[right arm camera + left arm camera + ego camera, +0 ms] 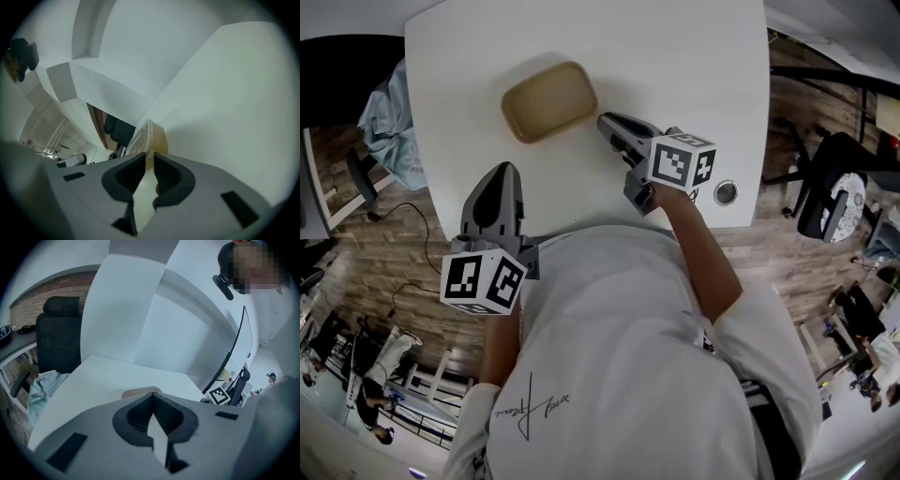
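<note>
right gripper point(607, 124) sits just right of the tray point(549, 100), jaws a slit apart and empty, we think lined up on its near rim. left gripper point(501, 173) is well back from the tray, jaws closed on nothing, out of the way.

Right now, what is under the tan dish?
The tan dish rests on the white table, with bare tabletop all around it. The patch directly beneath is covered by the dish, so it cannot be seen.

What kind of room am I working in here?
Probably an office or lab workroom: a white table, a black office chair beside it, and a wood-pattern floor.
</note>
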